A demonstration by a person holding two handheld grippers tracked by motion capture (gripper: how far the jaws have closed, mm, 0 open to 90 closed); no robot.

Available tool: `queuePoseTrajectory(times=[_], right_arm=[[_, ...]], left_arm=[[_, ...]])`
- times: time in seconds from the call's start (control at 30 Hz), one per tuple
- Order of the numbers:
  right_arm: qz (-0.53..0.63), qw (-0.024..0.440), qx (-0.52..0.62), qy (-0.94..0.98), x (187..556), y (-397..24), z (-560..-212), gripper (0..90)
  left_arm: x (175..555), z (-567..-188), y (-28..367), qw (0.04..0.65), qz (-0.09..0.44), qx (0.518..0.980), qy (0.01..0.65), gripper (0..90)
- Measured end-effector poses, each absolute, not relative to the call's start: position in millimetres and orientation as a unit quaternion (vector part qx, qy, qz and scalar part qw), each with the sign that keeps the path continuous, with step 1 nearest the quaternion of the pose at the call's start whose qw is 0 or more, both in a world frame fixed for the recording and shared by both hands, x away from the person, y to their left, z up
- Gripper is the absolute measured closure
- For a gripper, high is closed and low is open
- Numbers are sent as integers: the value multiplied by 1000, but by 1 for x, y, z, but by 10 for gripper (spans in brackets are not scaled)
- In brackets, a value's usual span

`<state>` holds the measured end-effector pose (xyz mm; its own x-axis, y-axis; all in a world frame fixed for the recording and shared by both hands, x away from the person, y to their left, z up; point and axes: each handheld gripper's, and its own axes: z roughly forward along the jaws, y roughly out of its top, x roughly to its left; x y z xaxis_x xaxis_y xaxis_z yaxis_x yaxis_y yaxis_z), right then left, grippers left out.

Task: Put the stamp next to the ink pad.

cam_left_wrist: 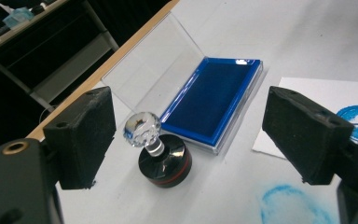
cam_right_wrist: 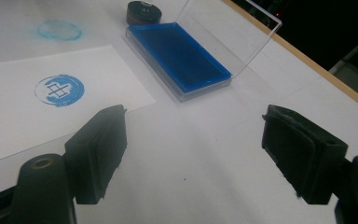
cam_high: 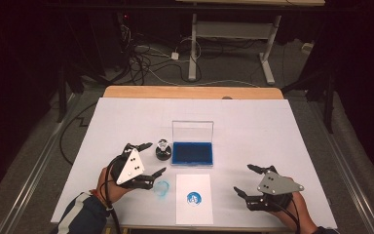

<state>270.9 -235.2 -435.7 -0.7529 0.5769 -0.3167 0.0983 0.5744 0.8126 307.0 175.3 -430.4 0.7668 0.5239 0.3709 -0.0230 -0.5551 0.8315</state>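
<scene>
High view: the left gripper (cam_high: 147,158), jaws open and empty, hovers just left of the stamp (cam_high: 162,149), which stands on the desk (cam_high: 253,126) beside the open ink pad (cam_high: 192,152); the right gripper (cam_high: 246,179) idles at the near right, jaws open, nothing held.

Left gripper view: the stamp's crystal knob (cam_left_wrist: 142,129) sits nearer the left jaw; centring it between the jaws before closing would probably grip it best.

Right gripper view: the printed paper (cam_right_wrist: 51,100) shows the finished mark's inner grid.

White table (cam_high: 272,126): stamp (cam_high: 162,150), ink pad (cam_high: 192,153), paper (cam_high: 193,214).
</scene>
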Motion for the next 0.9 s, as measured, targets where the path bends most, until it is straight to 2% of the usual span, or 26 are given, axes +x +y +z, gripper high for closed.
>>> queuePoseTrajectory(times=[0.9], right_arm=[[418, 288, 212, 835, 270, -239, -438, 216]], left_arm=[[285, -471, 218, 415, 270, 844, 205, 163]])
